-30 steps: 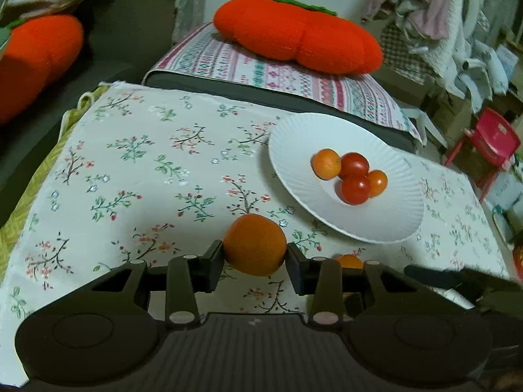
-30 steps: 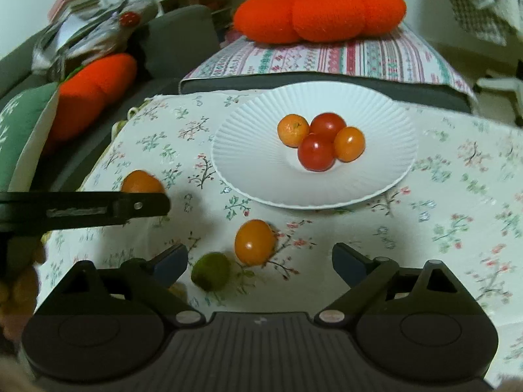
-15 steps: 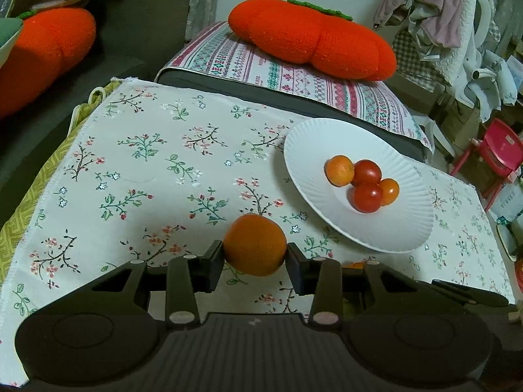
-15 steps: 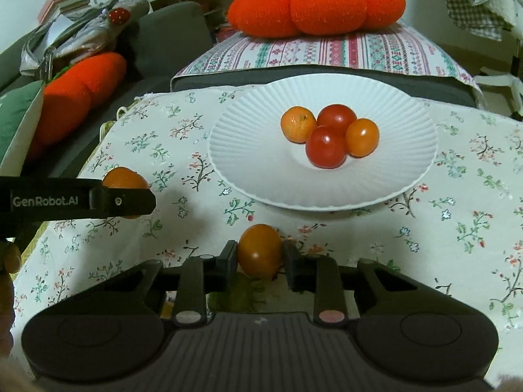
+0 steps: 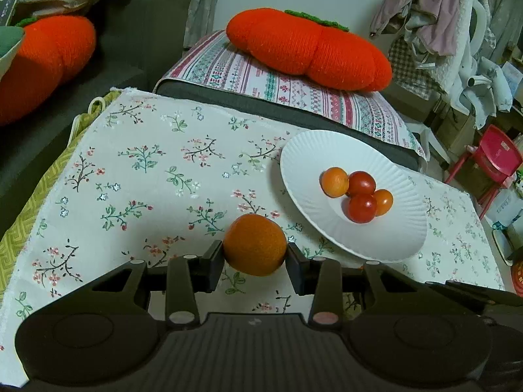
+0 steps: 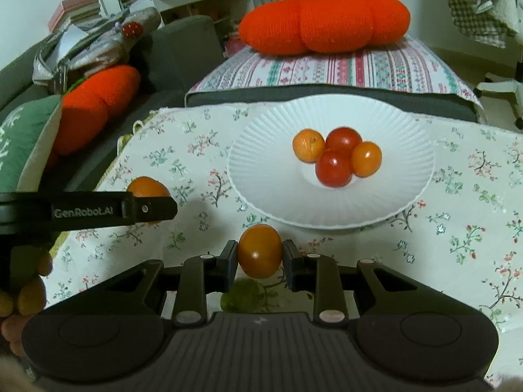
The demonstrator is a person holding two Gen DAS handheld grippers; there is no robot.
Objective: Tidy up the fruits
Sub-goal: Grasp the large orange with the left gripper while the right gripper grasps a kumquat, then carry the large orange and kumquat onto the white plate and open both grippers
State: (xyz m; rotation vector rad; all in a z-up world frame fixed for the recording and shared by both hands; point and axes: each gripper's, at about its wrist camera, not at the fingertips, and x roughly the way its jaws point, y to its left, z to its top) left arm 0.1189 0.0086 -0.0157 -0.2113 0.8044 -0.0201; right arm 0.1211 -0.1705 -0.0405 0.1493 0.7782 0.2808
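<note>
My left gripper [image 5: 255,258] is shut on an orange [image 5: 255,244] and holds it above the floral cloth, left of the white paper plate [image 5: 310,150]. My right gripper [image 6: 260,258] is shut on a small orange tomato [image 6: 260,251], held just in front of the plate [image 6: 261,137]. The plate holds several small fruits [image 6: 336,155], red and orange. A green fruit [image 6: 245,295] lies on the cloth under the right gripper. The left gripper's finger [image 6: 98,210] and its orange [image 6: 147,187] show at the left of the right wrist view.
The floral cloth [image 5: 147,170] covers the table. Behind it is a striped cushion [image 5: 278,81] with an orange pumpkin pillow [image 5: 307,49]. Another orange pillow [image 5: 42,58] lies on the sofa at left. A red chair [image 5: 490,160] stands at right.
My right gripper closed on the orange tomato and lifted it off the cloth beside the green fruit. My left gripper kept hold of the orange and rose a little.
</note>
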